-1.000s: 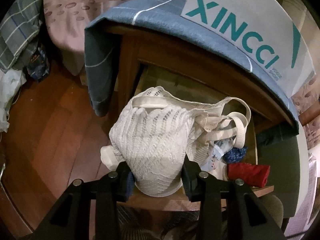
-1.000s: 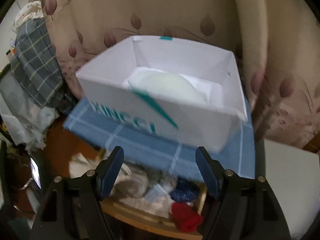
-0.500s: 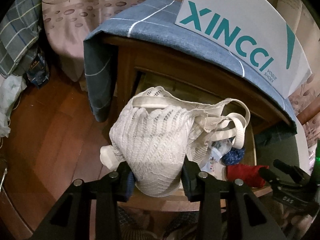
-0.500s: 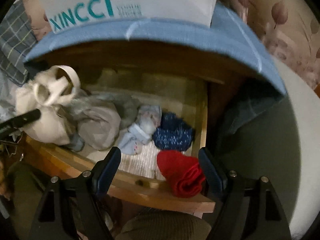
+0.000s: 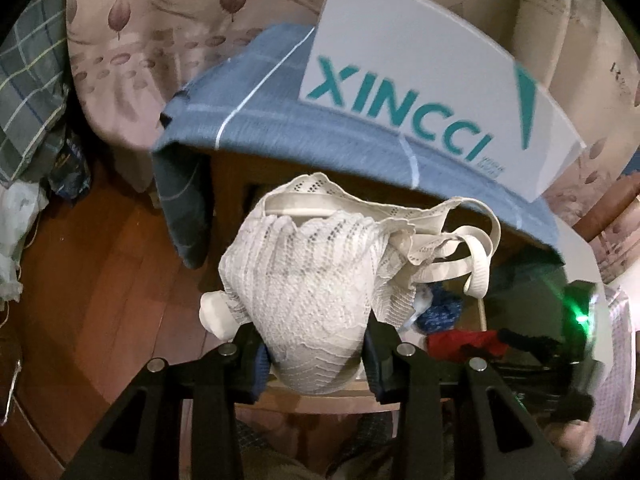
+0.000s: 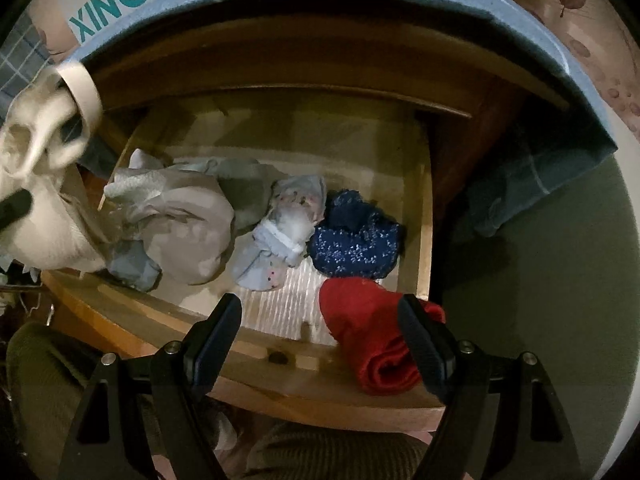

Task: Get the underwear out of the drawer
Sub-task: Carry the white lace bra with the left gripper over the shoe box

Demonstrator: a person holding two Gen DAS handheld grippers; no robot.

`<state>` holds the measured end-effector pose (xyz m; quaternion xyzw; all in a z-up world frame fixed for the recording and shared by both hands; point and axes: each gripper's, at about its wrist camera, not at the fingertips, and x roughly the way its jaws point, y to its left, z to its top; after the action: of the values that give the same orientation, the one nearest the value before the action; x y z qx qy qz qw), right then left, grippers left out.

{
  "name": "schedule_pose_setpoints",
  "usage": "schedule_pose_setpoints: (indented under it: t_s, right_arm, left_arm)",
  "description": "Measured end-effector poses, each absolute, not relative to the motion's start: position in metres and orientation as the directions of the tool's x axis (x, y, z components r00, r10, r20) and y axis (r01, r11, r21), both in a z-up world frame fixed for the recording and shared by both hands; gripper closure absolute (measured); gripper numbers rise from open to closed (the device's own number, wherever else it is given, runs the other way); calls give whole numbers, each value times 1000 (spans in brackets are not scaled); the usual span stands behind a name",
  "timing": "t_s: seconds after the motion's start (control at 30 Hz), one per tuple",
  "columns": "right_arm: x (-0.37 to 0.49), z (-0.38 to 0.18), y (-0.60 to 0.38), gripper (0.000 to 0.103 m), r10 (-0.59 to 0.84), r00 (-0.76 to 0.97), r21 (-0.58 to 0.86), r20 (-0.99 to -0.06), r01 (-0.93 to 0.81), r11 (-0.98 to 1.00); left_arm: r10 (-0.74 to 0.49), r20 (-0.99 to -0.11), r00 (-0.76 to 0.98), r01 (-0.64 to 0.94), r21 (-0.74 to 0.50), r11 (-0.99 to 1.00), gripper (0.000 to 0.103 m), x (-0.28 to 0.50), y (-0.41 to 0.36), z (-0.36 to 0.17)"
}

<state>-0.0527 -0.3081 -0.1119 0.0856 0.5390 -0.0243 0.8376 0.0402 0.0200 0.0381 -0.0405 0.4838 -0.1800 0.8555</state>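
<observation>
Left tool pinching white lace underwear, lift clear of drawer; right tool spread, best lowered squarely astride red roll before closing.

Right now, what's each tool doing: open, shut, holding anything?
Left tool: shut on the white lace underwear, lifted clear of the drawer.
Right tool: open, empty, over the red roll.

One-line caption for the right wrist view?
Open right gripper over wooden drawer, rolled red garment between its jaws, untouched.
</observation>
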Motion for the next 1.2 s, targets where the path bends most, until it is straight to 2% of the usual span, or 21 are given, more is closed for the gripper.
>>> schedule_pose_setpoints:
  t_s: [0.33, 0.63, 0.8, 0.97, 1.2]
  right_arm:
    - [-49, -116, -309, 25, 74, 397, 141, -915, 140, 980]
    - [-52, -115, -309, 25, 97, 399, 165, -912, 139, 977]
    - [-51, -115, -309, 25, 105, 398, 173, -911, 139, 975]
    - [-51, -115, -309, 25, 99, 397, 170, -913, 147, 974]
    - [-52, -115, -314, 25, 136, 407, 212, -903, 150, 966]
  left_arm:
    - [-385, -745, 544, 323, -237, 916, 65, 29, 25, 119]
    - [-433, -645, 630, 378, -233, 896, 65, 40, 31, 229]
    - [-430, -576, 696, 417, -164, 894, 65, 61, 11, 286]
    - [-445, -570, 691, 433, -166, 886, 65, 99, -11, 306]
    - [-408, -620, 670, 436, -117, 893, 65, 151, -45, 292]
